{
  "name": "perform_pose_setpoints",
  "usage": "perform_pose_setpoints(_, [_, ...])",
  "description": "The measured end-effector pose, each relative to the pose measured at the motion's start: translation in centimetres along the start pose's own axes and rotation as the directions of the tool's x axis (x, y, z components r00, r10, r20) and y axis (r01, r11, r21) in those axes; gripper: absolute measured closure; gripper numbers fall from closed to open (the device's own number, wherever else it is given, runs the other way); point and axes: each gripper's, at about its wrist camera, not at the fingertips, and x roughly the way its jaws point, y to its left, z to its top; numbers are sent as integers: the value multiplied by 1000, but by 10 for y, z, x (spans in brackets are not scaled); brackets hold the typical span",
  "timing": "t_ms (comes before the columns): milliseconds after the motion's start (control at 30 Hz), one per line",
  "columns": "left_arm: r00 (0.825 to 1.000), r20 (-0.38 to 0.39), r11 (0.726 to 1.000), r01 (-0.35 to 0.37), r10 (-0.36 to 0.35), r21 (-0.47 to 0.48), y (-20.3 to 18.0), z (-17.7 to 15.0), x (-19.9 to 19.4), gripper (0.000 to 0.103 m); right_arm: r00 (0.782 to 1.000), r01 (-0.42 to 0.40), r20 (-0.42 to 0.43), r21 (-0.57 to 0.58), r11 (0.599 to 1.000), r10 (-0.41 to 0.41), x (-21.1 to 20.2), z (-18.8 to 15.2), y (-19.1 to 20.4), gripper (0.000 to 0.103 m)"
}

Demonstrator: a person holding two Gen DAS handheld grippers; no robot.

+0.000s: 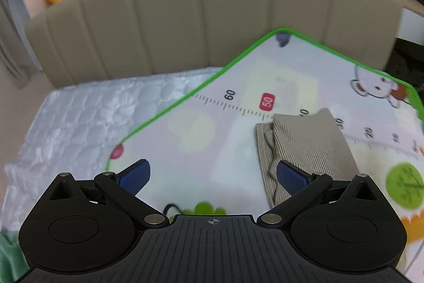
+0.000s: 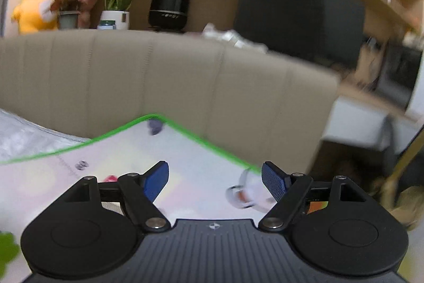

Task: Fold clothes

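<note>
Bed carried a play mat with folded beige ribbed garment: light, soft, floppy, likely best pinched at a corner edge. Left gripper and right gripper stood wide, empty.

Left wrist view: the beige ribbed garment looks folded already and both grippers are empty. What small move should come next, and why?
Probably press the beige ribbed garment flat with the left gripper. Its jaws stand open with nothing between them. The garment lies folded on the play mat, a loose flap bunched at its left edge. The right gripper is open too, over bare mat.
</note>
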Motion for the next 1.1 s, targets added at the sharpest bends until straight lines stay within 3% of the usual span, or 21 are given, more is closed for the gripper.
perform_pose_setpoints(67, [1000,-13,1000,-10,10,20,-12,9,33,0,995,-99,-18,15,995,100,26,-21,-7,31])
perform_pose_setpoints(133, [999,-47,997,-8,12,81,-26,14,71,0,978,-194,-78,-26,981,192,57,-45,-2,62])
perform_pose_setpoints(200, [997,-75,985,4,9,173,-35,15,106,0,950,-278,-159,-32,960,270,84,-68,7,75])
perform_pose_setpoints(267, [997,-82,966,8,13,257,-38,15,137,0,901,-373,-243,-9,928,360,105,-87,21,77])
perform_pose_setpoints(367, [989,-146,969,57,-22,242,-21,13,168,8,809,-493,-357,21,870,467,128,-111,49,77])
perform_pose_setpoints(433, [974,-221,975,99,-54,199,-2,5,178,21,775,-516,-414,18,856,476,140,-120,67,75])
perform_pose_setpoints(533, [948,-305,975,150,-95,163,20,-12,180,21,752,-513,-464,35,858,468,157,-122,74,75])
perform_pose_setpoints(633, [949,-291,974,172,-124,148,29,-26,179,19,712,-498,-519,103,861,474,174,-114,72,75])
perform_pose_setpoints(667, [948,-279,974,191,-151,122,31,-28,183,18,708,-488,-538,97,867,458,175,-111,74,75])
perform_pose_setpoints(733, [940,-264,970,237,-215,55,35,-27,194,16,719,-459,-571,35,888,395,175,-107,86,75])
perform_pose_setpoints(800, [923,-258,955,297,-287,1,35,-22,203,16,740,-403,-596,-19,915,313,169,-101,102,73])
perform_pose_setpoints(867, [904,-238,931,364,-356,-9,32,-14,209,12,747,-352,-625,-83,932,226,162,-92,118,73])
perform_pose_setpoints(1000, [883,-114,889,457,-456,-18,25,-7,214,8,744,-337,-657,-205,919,126,125,-63,125,72])
perform_pose_setpoints(1100, [842,-100,848,522,-530,-90,22,-11,227,8,722,-277,-689,-209,938,60,107,-60,113,72])
